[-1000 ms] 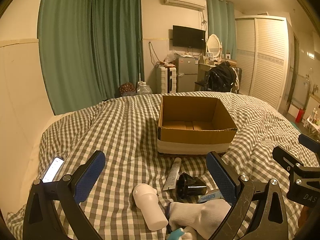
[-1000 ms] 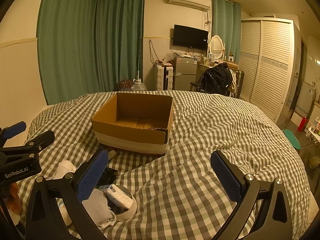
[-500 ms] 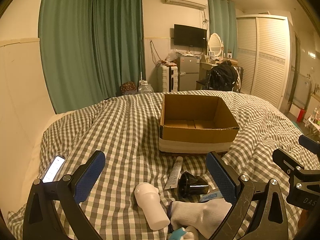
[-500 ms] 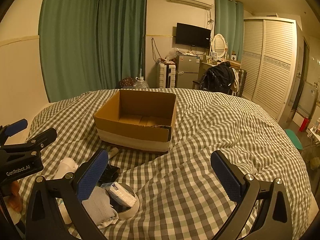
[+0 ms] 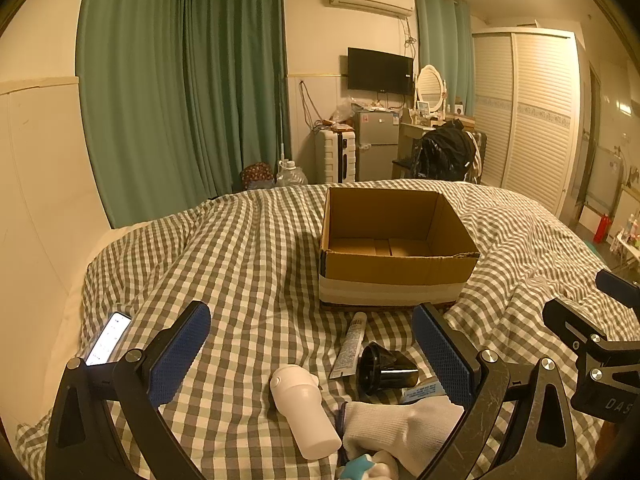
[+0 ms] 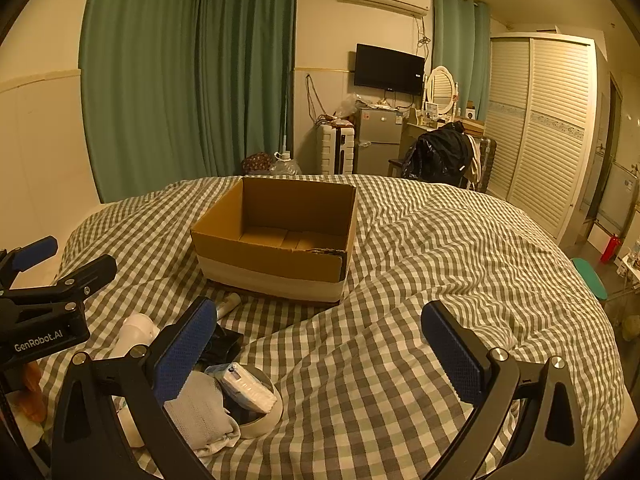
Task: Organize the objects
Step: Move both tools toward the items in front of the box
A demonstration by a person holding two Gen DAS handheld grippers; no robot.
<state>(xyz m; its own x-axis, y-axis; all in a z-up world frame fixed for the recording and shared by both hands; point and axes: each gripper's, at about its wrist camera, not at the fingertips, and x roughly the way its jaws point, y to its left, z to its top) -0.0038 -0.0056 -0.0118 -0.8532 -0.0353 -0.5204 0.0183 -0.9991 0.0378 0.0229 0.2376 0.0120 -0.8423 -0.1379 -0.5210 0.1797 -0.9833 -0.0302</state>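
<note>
cardboard box [image 5: 394,256] sits empty; only left view shows phone [image 5: 108,338]; both claws spread.

An open cardboard box [image 5: 398,256] with a pale band round its base sits upright ahead of the left gripper [image 5: 312,354], nothing visible inside. Between its fingers lie a white bottle [image 5: 302,416] on its side, a tube [image 5: 349,346] pointing at the box, a black cone [image 5: 384,368] and a white sock [image 5: 400,428]. Left of the right gripper [image 6: 320,348], a packet [image 6: 246,386] rests in what may be a tape roll [image 6: 266,420].
</note>
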